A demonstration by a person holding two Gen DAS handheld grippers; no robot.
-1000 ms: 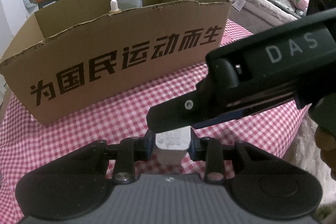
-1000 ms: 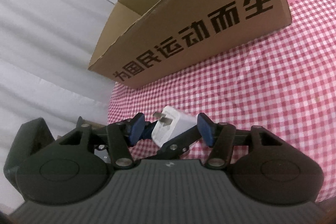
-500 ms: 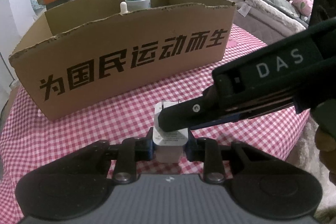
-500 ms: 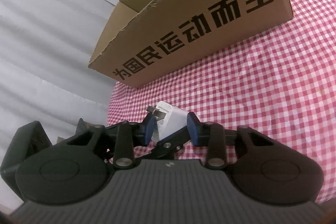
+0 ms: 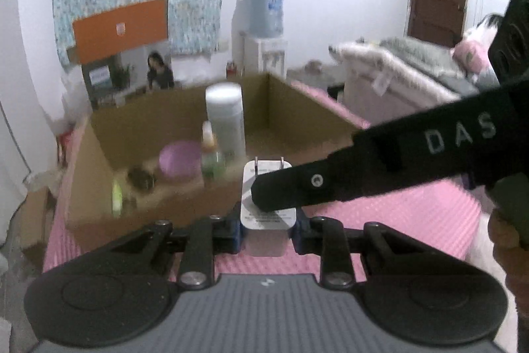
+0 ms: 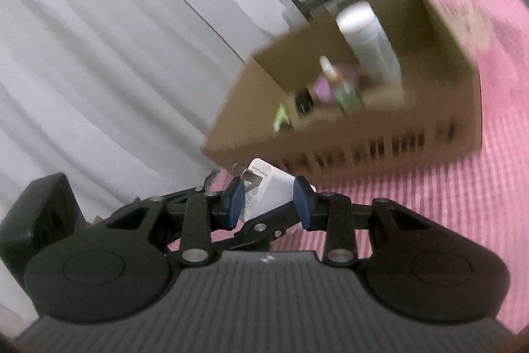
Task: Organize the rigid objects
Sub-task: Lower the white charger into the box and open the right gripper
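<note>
A white plug adapter (image 5: 267, 207) with two metal prongs is held by both grippers at once, raised above the pink checked tablecloth (image 5: 396, 220). My left gripper (image 5: 267, 229) is shut on its lower body. My right gripper (image 6: 268, 203) is shut on it from the side, and its black finger crosses the left wrist view (image 5: 297, 191). The adapter (image 6: 271, 187) sits in front of the open cardboard box (image 5: 165, 207), seen too in the right wrist view (image 6: 363, 138). Both views are motion-blurred.
The box holds a tall white bottle (image 5: 224, 121), a small dropper bottle (image 5: 210, 154), a purple round object (image 5: 178, 159), a dark item (image 5: 140, 177) and a green item (image 5: 115, 199). A bed (image 5: 413, 71) lies right; white curtains (image 6: 99, 55) hang left.
Both grippers have lifted the adapter off the table, high enough that the box interior now shows. The right gripper closed from open onto the adapter.
</note>
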